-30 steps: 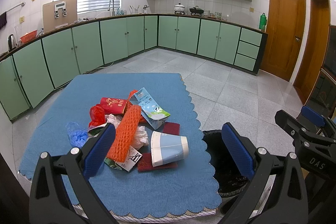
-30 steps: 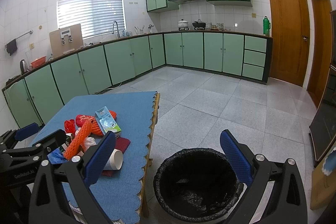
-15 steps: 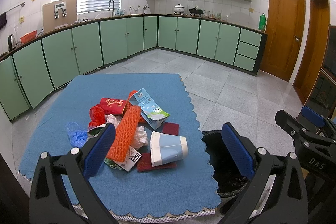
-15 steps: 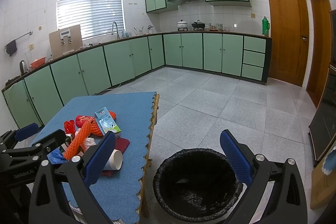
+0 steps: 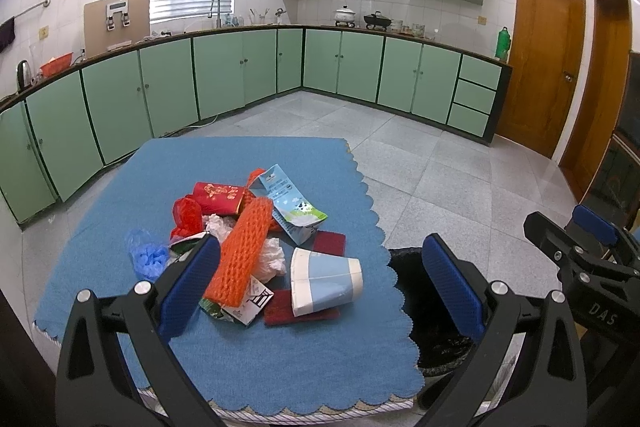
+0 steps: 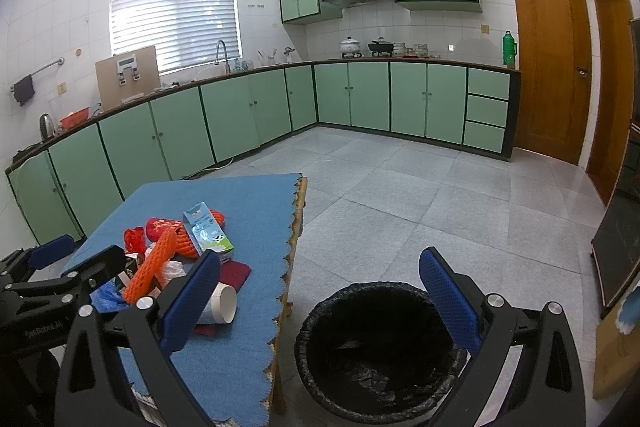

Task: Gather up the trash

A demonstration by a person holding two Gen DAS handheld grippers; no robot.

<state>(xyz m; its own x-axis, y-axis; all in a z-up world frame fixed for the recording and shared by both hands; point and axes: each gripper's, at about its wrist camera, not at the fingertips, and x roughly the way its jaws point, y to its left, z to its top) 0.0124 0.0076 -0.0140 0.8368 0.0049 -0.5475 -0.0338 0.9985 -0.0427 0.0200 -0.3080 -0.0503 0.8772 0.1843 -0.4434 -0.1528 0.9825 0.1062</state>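
Cup (image 5: 326, 281) on its side — mouth toward bin (image 6: 378, 349).

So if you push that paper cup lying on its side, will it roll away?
Probably, but in a curve. The paper cup lies on its side and tapers, so it would likely swing round toward its narrow end. It looks empty and light, so a small nudge should move it. Its thin wall may crumple if pinched hard. The red pad under it might slow it.
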